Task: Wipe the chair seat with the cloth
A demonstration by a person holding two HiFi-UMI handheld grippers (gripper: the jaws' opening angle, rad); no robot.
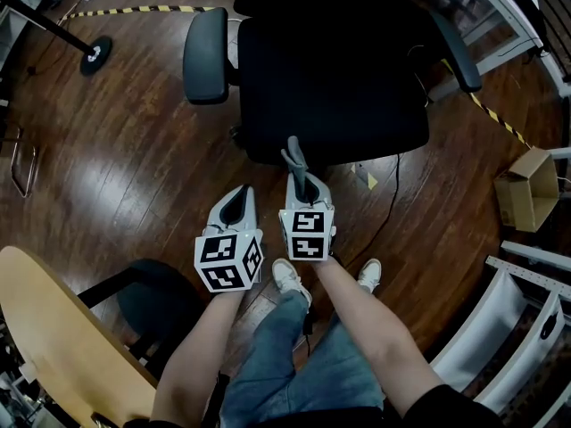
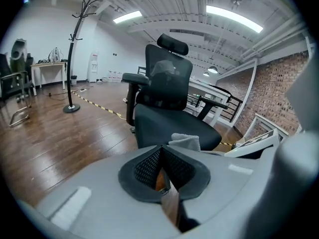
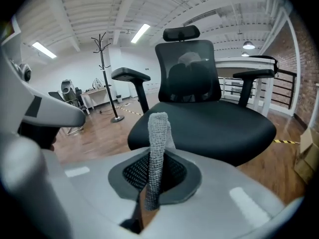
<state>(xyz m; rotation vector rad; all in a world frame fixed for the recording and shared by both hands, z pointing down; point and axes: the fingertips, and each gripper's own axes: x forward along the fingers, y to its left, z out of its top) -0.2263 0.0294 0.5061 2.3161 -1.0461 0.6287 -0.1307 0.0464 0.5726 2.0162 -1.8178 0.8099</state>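
Note:
The black office chair's seat lies just ahead of both grippers, with nothing lying on it. My right gripper is shut on a grey cloth, which sticks up out of the jaws near the seat's front edge. In the right gripper view the cloth stands as a narrow folded strip in front of the seat. Beside it, my left gripper is shut and holds nothing. The left gripper view shows that gripper, the seat and the cloth off to the right.
The chair's armrests stand at both sides of the seat. A cardboard box sits on the wood floor at right, a coat stand base at far left. A second chair and a wooden table are at lower left.

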